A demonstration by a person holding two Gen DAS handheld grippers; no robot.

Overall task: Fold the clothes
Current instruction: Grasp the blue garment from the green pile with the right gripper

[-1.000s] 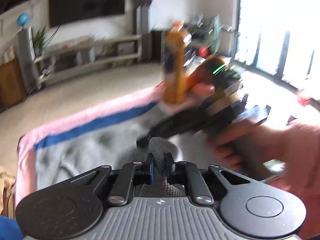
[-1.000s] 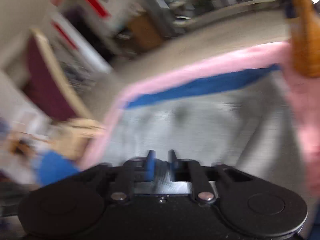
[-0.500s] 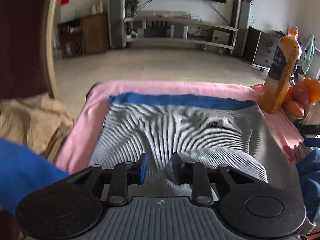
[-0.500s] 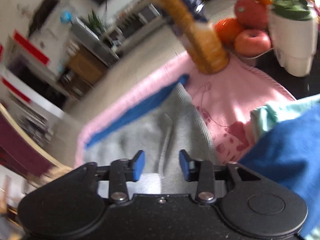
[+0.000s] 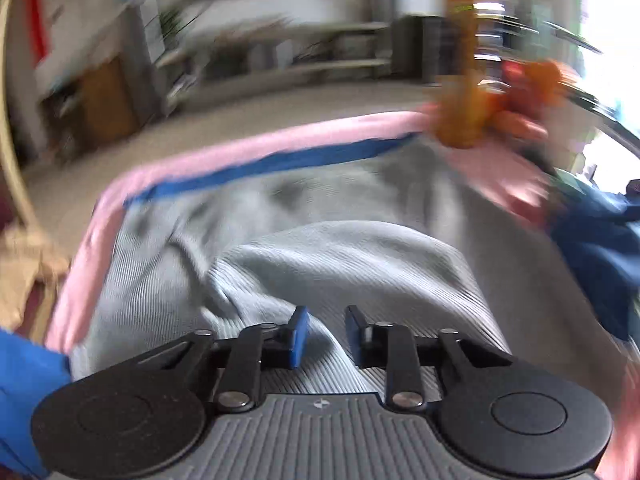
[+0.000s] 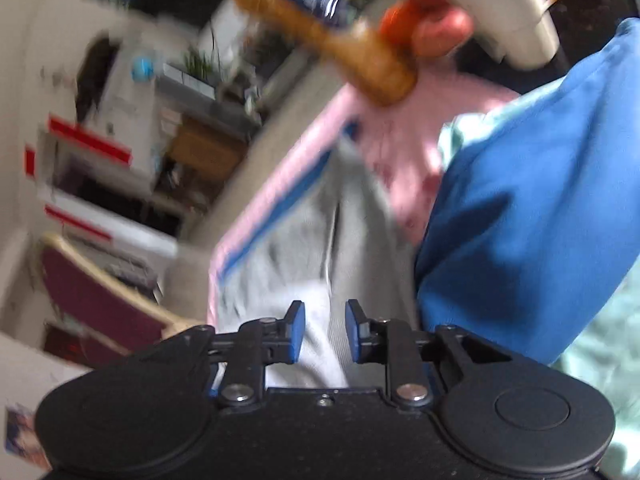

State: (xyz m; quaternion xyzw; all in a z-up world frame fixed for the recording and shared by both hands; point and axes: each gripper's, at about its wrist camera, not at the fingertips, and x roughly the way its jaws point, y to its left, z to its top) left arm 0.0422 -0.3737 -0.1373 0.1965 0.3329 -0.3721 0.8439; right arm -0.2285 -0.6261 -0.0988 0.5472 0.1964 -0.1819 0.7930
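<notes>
The left gripper (image 5: 323,332) is seen with its two blue-padded fingers spread apart, nothing between them, held low over a grey ribbed knit garment (image 5: 340,264). A second ago those fingers were pressed shut on a bunch of that grey fabric; half a second ago they were already parted, so the cloth has been let go. The right gripper (image 6: 325,330) is likewise spread and empty, where a second ago its fingers were nearly together.

Just ahead of the left gripper, a rounded flap of the garment is laid over the rest of it, forming a fold with a curved far edge. The garment is spread on a pink blanket (image 5: 256,148), and a blue band (image 5: 276,164) is visible along the garment's far edge. An orange drink bottle (image 5: 460,92) and some fruit (image 5: 532,92) are seen at the blanket's far right corner, heavily blurred. A blue cloth (image 6: 532,208) is heaped to the right of the garment, over a pale green one (image 6: 604,340).

Both views are smeared by motion, more than half a second ago. One fold is judged finished and released; a fresh edge must be gripped for the next fold.
</notes>
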